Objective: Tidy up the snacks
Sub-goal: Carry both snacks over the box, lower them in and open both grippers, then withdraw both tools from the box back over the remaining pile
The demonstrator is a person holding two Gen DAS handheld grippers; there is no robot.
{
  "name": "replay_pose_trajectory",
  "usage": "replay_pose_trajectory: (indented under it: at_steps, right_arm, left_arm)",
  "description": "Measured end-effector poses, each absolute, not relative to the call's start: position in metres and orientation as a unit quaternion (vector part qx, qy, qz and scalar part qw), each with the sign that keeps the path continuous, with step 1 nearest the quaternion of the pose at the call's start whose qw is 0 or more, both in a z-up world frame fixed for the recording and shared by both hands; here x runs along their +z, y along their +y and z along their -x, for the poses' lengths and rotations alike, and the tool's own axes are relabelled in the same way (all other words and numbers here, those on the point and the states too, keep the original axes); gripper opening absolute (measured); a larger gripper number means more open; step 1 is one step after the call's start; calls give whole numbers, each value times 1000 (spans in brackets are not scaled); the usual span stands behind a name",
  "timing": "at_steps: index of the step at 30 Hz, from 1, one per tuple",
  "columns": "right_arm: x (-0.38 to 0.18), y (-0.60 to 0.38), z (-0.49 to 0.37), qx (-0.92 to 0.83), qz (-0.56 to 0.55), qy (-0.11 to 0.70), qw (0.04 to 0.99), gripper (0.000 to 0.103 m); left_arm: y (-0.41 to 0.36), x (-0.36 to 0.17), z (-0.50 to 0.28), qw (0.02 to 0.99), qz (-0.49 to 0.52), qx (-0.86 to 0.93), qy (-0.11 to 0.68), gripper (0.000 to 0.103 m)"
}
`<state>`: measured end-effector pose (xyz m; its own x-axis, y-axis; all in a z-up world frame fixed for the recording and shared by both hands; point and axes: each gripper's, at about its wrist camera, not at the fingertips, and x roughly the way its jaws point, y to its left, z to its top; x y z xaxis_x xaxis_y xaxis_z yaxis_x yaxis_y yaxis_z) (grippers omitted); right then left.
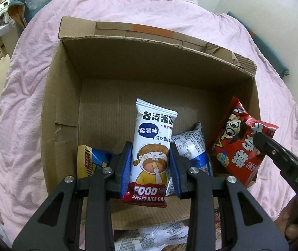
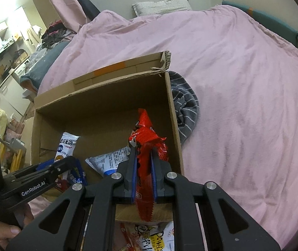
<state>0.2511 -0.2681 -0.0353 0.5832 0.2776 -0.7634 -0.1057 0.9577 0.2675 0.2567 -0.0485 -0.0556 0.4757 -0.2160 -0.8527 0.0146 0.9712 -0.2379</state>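
Note:
An open cardboard box lies on a pink bed cover. My left gripper is shut on a white rice-cake packet with a cartoon child, held upright over the box's near side; the same packet shows at the left in the right wrist view. My right gripper is shut on a red snack bag, pinched edge-on inside the box's right side. That bag leans at the right wall in the left wrist view, with the right gripper's black finger across it. A white and blue packet and a yellow and blue packet lie inside.
More snack packets lie on the bed in front of the box's near flap. A grey striped cloth is bunched against the box's right outer wall. Pillows sit at the head of the bed. Room furniture stands at the far left.

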Motion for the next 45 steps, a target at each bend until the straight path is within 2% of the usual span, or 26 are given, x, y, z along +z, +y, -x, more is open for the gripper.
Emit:
replay_pose_trajectory:
  at_steps: [12,14,17,18,20,21,22,35,45]
  right_arm:
    - [-35,-269,-252,108,-111,450,880,16]
    - [-36,-272,-254,110,-115,451,878,16]
    - [-30,-276,-254,110,-120,441,883,17]
    - [-28,-276,-253,110,-121,437,884,22]
    - [-24,-276,-250,111,-122,425,890,38]
    - [-22,-277,-249,112,-124,420,892,68]
    - [-20,-277,-247,113,-127,412,895,90]
    - [-10,-278,-242,117,-124,388,906,91]
    - [-5,-280,-231,112,-142,403,897,91]
  left_arm:
    - [-50,-54,-255,852,93,-65,511,32]
    - [-50,-53,-254,853,94,-70,509,61]
    - [-48,-45,-249,866,89,-62,488,86]
    - [-48,-42,-248,869,85,-58,483,88]
    - [-48,-39,-248,872,82,-57,479,89]
    - [-47,-39,-248,873,83,-57,477,89]
    - [-46,-38,-248,873,83,-56,477,89]
    - [-40,-32,-241,880,82,-48,465,89]
    - [-26,-7,-220,897,85,-40,432,89]
